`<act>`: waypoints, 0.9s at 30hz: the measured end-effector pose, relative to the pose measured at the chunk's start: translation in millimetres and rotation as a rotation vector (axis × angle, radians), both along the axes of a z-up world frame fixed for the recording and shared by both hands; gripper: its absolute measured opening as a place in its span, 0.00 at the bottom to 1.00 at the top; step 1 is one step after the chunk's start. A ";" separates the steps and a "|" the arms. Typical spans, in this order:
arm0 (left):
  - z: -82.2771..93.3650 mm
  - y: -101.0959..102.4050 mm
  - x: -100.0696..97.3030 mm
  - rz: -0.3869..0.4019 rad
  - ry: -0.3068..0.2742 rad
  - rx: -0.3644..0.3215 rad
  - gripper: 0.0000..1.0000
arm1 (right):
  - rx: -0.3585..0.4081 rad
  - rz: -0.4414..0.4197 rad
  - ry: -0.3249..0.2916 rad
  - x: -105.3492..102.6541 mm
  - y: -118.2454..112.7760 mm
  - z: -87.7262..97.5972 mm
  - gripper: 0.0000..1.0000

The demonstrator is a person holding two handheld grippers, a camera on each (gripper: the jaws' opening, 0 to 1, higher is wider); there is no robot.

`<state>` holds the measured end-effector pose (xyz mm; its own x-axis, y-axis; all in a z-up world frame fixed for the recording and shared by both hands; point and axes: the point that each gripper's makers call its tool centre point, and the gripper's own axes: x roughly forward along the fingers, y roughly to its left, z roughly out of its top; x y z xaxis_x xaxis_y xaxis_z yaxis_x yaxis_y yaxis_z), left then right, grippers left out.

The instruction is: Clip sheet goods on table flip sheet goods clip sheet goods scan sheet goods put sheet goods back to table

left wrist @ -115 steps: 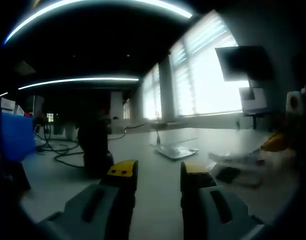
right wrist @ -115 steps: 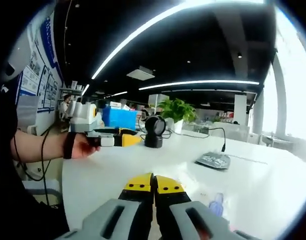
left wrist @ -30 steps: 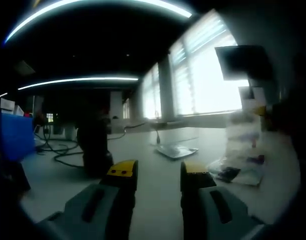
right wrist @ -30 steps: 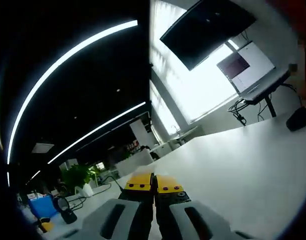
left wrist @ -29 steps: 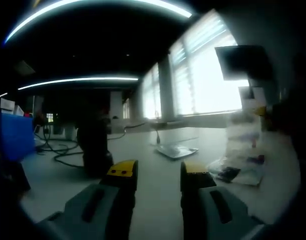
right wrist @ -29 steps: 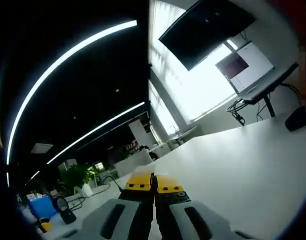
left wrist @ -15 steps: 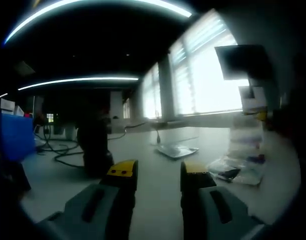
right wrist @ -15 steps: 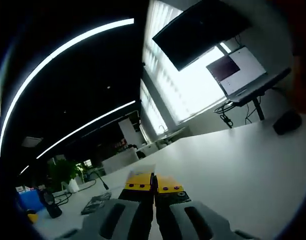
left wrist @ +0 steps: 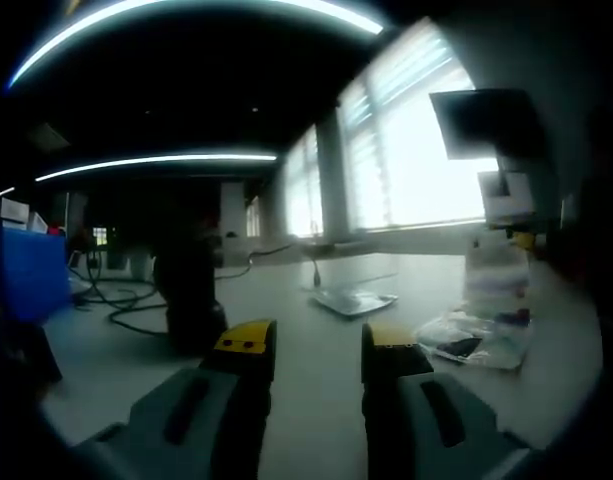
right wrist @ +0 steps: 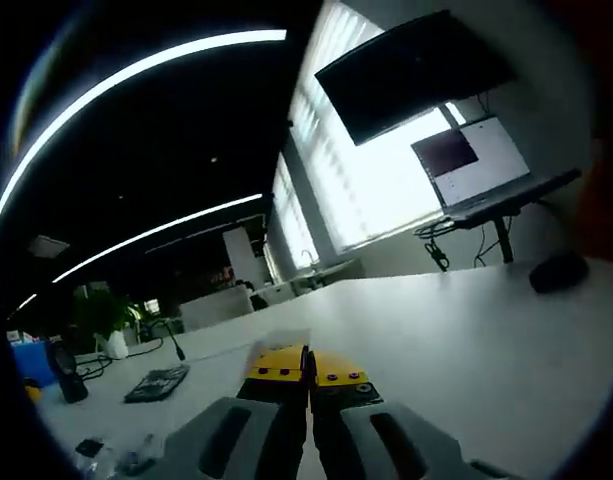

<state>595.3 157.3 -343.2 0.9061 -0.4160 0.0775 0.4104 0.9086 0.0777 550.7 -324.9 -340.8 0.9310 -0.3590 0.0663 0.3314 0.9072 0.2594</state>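
While my right gripper (right wrist: 308,372) pinches a clear sheet packet (right wrist: 282,341), my left gripper (left wrist: 317,345) gapes.
Ahead-right of my left jaws, that packet hangs upright, touching the white table (left wrist: 316,420).

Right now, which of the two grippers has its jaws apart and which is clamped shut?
The left gripper has its yellow-tipped jaws apart, with bare white table showing between them. The right gripper is the closed one: its jaws meet, with a thin clear edge at the tips.

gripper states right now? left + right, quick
Left hand-held gripper: open, nothing between the jaws.
Right hand-held gripper: jaws shut on the clear sheet goods, which hang upright from it in the left gripper view.
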 end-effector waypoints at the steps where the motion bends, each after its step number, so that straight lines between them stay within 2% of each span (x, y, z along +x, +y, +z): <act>1: -0.1 0.0 0.0 0.000 0.000 0.001 0.27 | -0.019 -0.006 0.008 -0.5 0.7 -0.5 0.00; 7: -0.1 0.1 0.1 -0.001 0.001 0.000 0.27 | -0.182 -0.006 0.101 -0.6 6.5 -9.2 0.00; 9: 0.1 0.2 0.1 0.000 0.000 0.000 0.27 | -0.238 -0.011 0.116 -0.5 7.7 -7.8 0.00; 16: 0.3 0.3 -0.1 0.000 -0.001 0.000 0.27 | -0.254 -0.001 0.169 1.5 5.8 -17.6 0.00; 19: 0.3 0.2 -0.2 0.001 -0.001 0.001 0.27 | -0.288 0.020 0.239 4.0 7.3 -27.7 0.00; 27: 1.0 1.0 0.0 0.002 -0.004 -0.003 0.27 | -0.201 0.018 0.257 2.4 -1.8 -36.0 0.01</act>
<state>595.2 158.3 -342.1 0.9064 -0.4142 0.0824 0.4086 0.9095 0.0764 553.1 -326.7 -376.8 0.9324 -0.3460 -0.1042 0.3463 0.9380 -0.0155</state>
